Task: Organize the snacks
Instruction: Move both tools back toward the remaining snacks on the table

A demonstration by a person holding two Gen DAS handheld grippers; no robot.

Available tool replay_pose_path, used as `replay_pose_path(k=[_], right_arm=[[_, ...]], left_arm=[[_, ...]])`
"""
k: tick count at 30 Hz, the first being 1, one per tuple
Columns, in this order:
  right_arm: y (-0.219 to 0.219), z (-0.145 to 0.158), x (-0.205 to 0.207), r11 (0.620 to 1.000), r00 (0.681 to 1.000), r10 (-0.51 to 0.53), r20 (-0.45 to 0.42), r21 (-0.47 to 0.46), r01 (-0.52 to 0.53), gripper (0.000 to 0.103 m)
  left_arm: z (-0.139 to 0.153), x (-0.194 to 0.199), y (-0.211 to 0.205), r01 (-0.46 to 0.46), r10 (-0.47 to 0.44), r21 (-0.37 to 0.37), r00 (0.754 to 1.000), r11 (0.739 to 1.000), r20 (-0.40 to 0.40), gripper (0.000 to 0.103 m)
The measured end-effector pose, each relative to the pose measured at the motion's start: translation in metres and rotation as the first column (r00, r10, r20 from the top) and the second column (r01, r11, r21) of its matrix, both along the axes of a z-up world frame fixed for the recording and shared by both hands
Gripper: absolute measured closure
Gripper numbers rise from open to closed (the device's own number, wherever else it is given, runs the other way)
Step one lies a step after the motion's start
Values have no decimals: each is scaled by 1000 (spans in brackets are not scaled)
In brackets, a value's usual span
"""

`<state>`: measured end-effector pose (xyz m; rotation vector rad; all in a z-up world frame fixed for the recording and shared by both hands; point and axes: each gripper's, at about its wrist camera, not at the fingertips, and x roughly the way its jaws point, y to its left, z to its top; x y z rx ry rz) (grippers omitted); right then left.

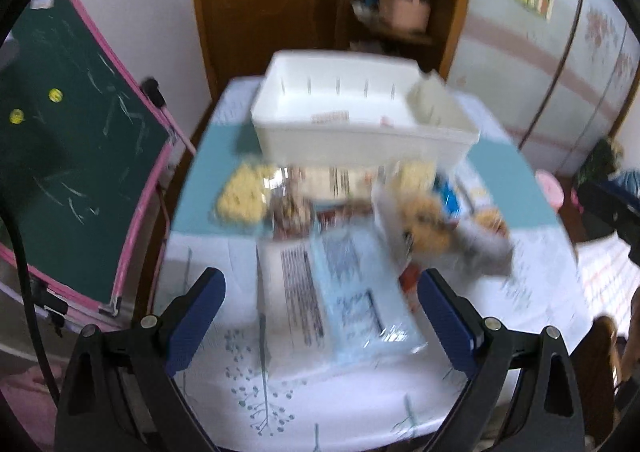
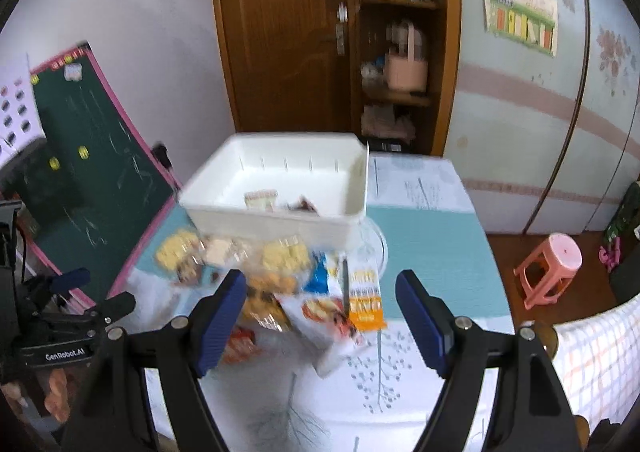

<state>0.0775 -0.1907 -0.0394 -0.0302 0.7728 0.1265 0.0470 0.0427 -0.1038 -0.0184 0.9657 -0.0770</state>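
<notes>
A white plastic bin [image 1: 360,131] [image 2: 280,219] stands at the far side of the table with a couple of small snack packs inside [image 2: 262,199]. Several snack bags lie in a pile in front of it. A light blue packet [image 1: 352,292] lies between the jaws of my open left gripper [image 1: 320,312], which hovers above it. My open, empty right gripper [image 2: 320,312] hovers over an orange and white packet [image 2: 362,300] and a white snack bag [image 2: 320,316]. Yellow cracker bags [image 1: 242,193] [image 2: 284,256] sit near the bin. Both views are blurred.
The table has a white and teal cloth [image 2: 432,252]. A green chalkboard with a pink frame [image 1: 72,155] stands left of the table. A pink stool [image 2: 550,268] is on the floor to the right. A wooden door and shelves [image 2: 400,51] are behind. The left gripper also shows in the right wrist view [image 2: 80,304].
</notes>
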Motion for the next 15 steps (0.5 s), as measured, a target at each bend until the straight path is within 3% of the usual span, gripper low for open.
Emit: replay_pose_path(k=[4,10,15], right_arm=[[1,-33,8,999,997,11,-75,-29,-13,25],[5,-72,15,998,988,42,-146,-40,-49,25],[9,-96,20,996,982,50,-183,-61,-62,25]], left_arm=[[-36,9,9,4,-12,-64,992,998,-122,7],[-72,19,35,-85,32,-211,969,974,-243,7],[-83,19,32,-95,41,-185,960,978,-278,7]])
